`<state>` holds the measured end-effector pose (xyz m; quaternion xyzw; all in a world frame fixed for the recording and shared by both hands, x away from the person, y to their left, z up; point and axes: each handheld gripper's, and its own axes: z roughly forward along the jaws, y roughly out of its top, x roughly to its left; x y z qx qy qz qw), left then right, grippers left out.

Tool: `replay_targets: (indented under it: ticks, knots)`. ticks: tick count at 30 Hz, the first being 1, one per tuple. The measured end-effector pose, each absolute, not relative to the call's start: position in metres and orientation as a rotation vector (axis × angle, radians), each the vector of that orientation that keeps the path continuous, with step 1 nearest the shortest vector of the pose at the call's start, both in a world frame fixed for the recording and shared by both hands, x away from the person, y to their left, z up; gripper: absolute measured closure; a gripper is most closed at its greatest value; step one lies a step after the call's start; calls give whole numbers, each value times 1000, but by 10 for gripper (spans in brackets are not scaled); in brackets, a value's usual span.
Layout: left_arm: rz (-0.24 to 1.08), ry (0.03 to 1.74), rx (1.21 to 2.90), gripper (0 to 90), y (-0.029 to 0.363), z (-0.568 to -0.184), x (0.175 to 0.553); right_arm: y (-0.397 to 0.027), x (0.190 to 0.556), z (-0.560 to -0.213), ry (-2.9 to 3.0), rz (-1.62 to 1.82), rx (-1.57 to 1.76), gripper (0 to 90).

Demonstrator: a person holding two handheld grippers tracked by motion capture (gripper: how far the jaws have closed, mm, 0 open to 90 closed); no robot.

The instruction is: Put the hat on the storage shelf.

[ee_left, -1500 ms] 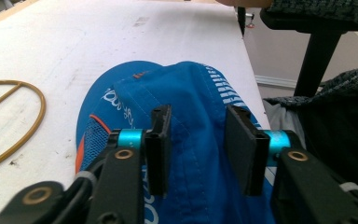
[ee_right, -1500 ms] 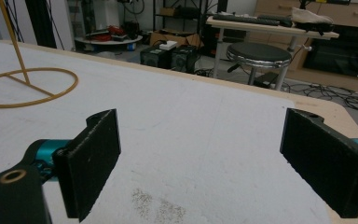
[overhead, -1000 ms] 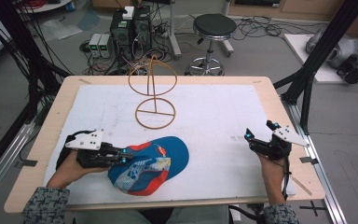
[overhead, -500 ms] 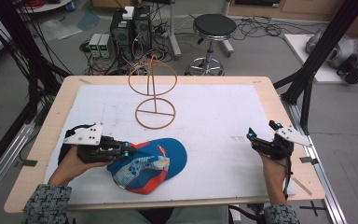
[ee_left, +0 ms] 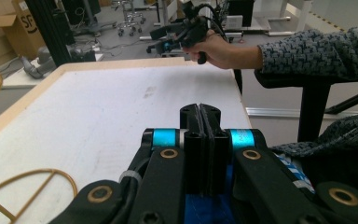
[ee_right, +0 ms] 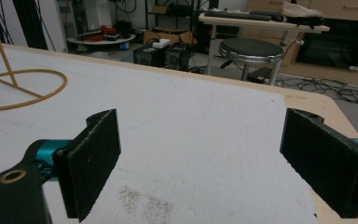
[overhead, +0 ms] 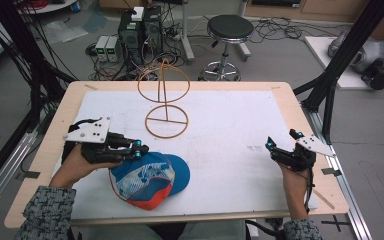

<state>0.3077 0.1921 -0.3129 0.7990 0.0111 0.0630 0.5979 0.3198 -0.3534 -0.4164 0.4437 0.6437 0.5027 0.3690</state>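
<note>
Here the left gripper (overhead: 139, 150), jaws clenched, pinches the blue baseball cap (overhead: 150, 180) near the table's (overhead: 220, 87) front edge, apparently readying it for the wire hat stand (overhead: 165, 102); the right gripper (overhead: 270, 146) waits spread wide.

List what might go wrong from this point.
1. The left tool is shut on the cap at its edge only; lifted, the cap may slip free.
2. The wire stand is light and close behind the cap; a swing could knock it over.
3. The right tool sits open far away, unable to help.
</note>
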Motion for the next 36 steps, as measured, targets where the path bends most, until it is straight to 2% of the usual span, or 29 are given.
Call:
replay_targets:
  ticks: [19,36]
  knots:
    - [157,-77,1842,882,173,-260,323,-358,320,-417,1649,1288,1152,113]
    - [136,-183,1844,882,136,-219,342,-362,317,-417,1657,1277,1153,113]
